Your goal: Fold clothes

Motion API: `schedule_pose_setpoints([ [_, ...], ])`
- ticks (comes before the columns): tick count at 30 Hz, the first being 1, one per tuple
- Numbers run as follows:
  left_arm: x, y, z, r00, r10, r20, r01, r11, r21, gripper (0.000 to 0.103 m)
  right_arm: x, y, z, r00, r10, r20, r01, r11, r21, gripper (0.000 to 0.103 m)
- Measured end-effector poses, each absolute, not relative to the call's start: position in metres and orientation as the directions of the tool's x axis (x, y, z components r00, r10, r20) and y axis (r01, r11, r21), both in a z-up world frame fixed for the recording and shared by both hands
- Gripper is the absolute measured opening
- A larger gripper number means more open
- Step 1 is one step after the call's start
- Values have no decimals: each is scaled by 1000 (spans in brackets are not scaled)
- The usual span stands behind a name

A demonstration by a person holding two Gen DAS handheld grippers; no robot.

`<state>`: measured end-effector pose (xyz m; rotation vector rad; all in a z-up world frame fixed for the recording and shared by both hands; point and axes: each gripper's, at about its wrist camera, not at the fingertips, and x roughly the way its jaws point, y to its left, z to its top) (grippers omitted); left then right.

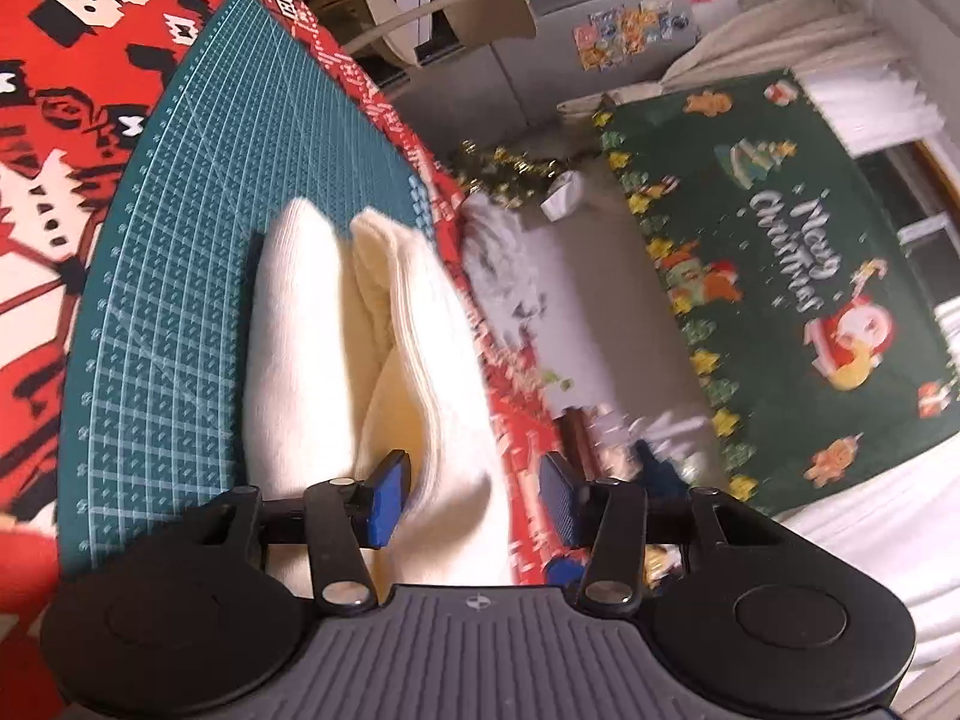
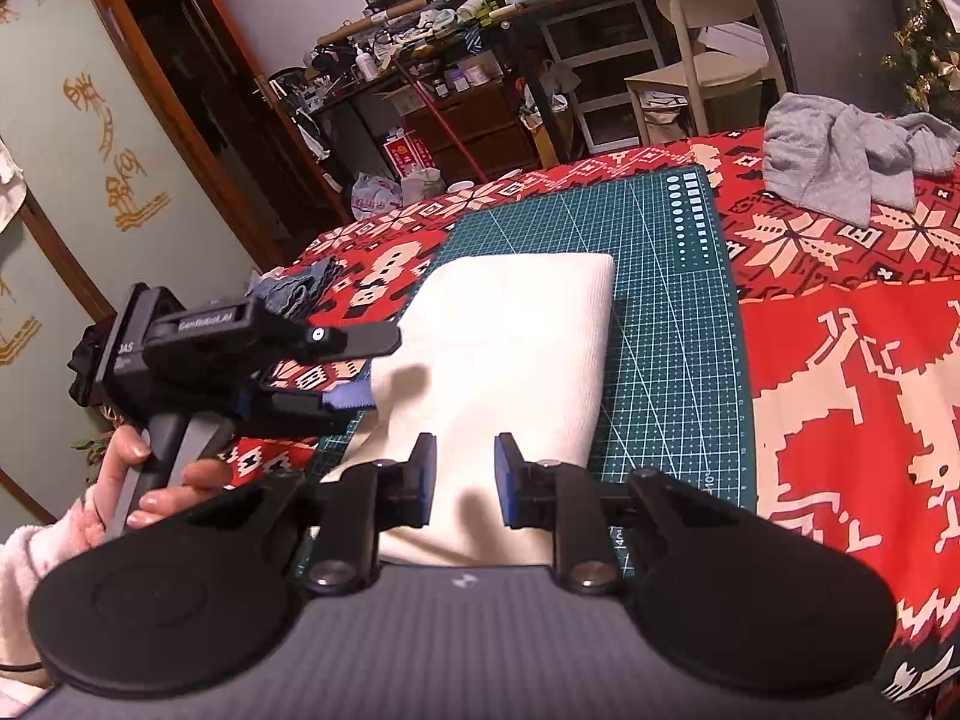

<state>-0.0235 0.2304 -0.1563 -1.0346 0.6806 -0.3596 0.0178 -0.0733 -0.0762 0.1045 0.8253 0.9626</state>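
Cream ribbed knit cloth (image 2: 516, 324), matt green gridded mat (image 2: 672, 312), printed red tablecloth (image 2: 840, 324)

2 grippers (image 2: 462, 477) (image 2: 354, 378), 1 cream garment (image 2: 510, 348), 1 grey garment (image 2: 852, 156) upper right, 1 cutting mat (image 2: 672, 312), 1 chair (image 2: 702, 24) are being counted.

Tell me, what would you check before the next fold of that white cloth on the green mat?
1. The white cloth lies folded on the green mat: ok.
2. The cloth's edge sits between the jaws of the left gripper: ok.
3. Those jaws pinch the cloth: not ok, one side stands clear.
4. The right gripper holds the cloth: cannot tell.
5. The grey garment lies off the mat: ok.
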Motion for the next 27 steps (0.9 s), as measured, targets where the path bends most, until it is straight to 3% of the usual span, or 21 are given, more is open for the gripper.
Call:
schedule_pose_setpoints([
  [1,-24,228,-156,734,-568,-373,-48,505,-862,21,18,-73,-77,297,761,-577,-685,591,426,23],
  [3,-28,226,-156,728,-566,-388,-53,517,-854,19,19,-72,-77,291,761,-579,-686,588,429,23],
  [6,-38,229,-151,753,-537,-381,-62,519,-852,6,17,-75,-79,297,746,-596,-697,596,398,23],
  [11,-55,235,-138,800,-521,-298,-25,466,-884,5,18,-83,-84,311,720,-620,-683,623,381,23],
  [15,-55,232,-138,788,-517,-335,-43,496,-867,5,21,-87,-86,318,718,-619,-664,635,395,23],
  [18,-58,237,-150,783,-520,-342,-79,462,-884,10,20,-84,-85,316,725,-612,-677,624,390,23],
  [21,-63,239,-156,793,-515,-325,-91,428,-899,41,20,-84,-86,309,728,-612,-680,619,392,23],
  [27,-61,237,-154,766,-552,-330,-73,434,-898,43,17,-90,-90,293,729,-618,-689,609,392,23],
])
